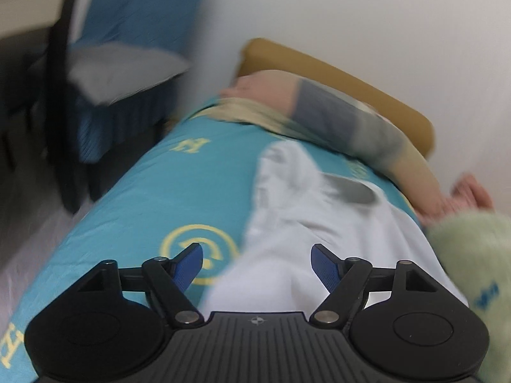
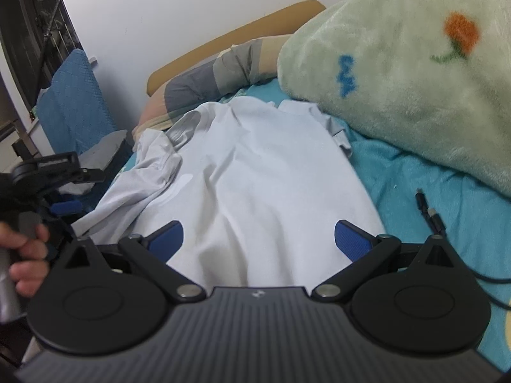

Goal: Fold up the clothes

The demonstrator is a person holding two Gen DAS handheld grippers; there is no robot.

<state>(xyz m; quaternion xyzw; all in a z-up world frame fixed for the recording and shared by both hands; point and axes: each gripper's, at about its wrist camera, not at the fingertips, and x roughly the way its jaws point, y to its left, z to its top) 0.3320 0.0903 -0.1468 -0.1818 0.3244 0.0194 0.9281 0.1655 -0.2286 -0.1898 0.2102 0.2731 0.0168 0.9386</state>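
White shirt (image 2: 255, 172) is lying spread on the teal bed sheet (image 2: 447, 172), taking up the middle of the right wrist view, w/ one side bunched up and wrinkled toward center left. Right gripper (image 2: 258, 239) sits at the bottom center, fingers spread wide apart, nothing between them, hovering over the near hem of the shirt. Left gripper (image 1: 257, 263) also released, blue pads (image 1: 188, 265) wide apart, over the shirt's edge where it meets the sheet; that view is pretty blurry tbh. In the right wrist view the left gripper shows at the left edge, a hand (image 2: 28, 255) around its handle. Fuzzy green blanket (image 2: 415, 73) fills the upper right, resting on the sheet just beside the shirt. Striped pillow (image 2: 217, 76) at the top center against the tan headboard (image 2: 223, 41). Black cable (image 2: 431, 217) on the sheet at the right.
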